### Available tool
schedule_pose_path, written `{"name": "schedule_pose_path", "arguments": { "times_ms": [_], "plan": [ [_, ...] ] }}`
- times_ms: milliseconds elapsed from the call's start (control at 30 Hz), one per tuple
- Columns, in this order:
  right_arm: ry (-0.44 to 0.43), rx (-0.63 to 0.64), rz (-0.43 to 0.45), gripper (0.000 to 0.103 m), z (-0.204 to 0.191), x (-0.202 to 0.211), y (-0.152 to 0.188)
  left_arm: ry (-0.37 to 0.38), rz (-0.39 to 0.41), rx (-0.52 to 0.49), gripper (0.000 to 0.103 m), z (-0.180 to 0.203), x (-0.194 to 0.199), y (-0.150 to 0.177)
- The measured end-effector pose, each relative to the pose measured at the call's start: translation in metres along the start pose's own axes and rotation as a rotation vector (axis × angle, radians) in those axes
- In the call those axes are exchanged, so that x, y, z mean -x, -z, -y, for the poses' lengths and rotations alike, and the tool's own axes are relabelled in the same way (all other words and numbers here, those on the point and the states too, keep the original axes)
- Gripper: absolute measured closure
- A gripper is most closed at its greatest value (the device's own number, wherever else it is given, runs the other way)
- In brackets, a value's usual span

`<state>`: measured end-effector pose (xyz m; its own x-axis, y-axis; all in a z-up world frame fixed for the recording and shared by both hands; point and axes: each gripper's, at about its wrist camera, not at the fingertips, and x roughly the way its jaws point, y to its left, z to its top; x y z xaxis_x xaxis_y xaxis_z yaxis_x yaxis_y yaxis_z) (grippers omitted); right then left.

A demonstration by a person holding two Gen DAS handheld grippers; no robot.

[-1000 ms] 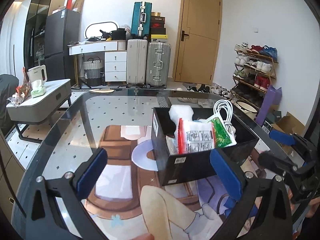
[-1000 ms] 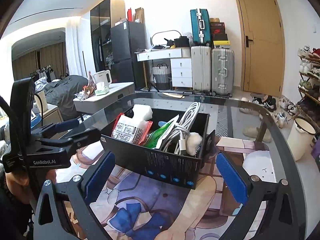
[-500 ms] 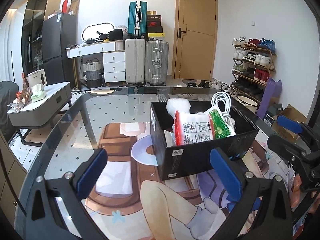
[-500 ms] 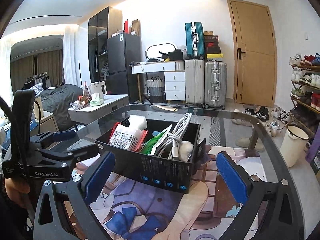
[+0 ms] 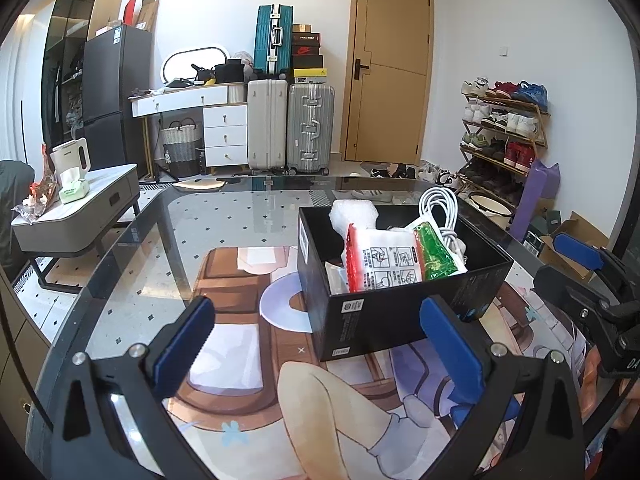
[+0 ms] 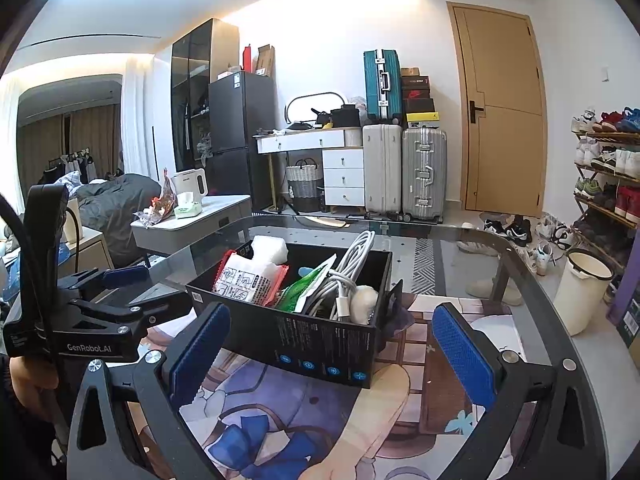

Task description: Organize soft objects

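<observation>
overhead, a glass table (image 5: 224,220) carries a black box (image 5: 392,320) near suitcases (image 5: 288,124).

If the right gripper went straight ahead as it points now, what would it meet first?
Most likely the near wall of the black box, which sits right between the open right gripper fingers; depth is uncertain.

At frame centre the box (image 6: 320,340) is black with small blue round marks; inside it are a red-edged white packet (image 6: 248,282), a green pouch (image 6: 306,292) and a white cable (image 6: 352,264). Both grippers' pads (image 6: 460,352) are ribbed blue. The mat (image 5: 240,344) carries a cartoon in brown, lilac and peach.
</observation>
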<state>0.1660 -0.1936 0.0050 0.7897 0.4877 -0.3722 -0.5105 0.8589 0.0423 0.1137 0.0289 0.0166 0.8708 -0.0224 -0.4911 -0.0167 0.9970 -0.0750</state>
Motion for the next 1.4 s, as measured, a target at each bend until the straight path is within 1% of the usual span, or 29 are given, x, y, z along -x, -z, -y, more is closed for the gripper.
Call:
{"name": "schedule_pose_path", "arguments": {
  "times_ms": [233,1400],
  "plan": [
    [0.020,0.018,-0.001,0.000,-0.0048,0.0003,-0.0008,0.001,0.001,0.001,0.000,0.0005,0.0007,0.0000],
    [0.021,0.016,0.008,0.000,-0.0064,0.0044,-0.0015,-0.003,0.010,-0.001,0.000,0.0016,0.0016,-0.0022]
  ]
}}
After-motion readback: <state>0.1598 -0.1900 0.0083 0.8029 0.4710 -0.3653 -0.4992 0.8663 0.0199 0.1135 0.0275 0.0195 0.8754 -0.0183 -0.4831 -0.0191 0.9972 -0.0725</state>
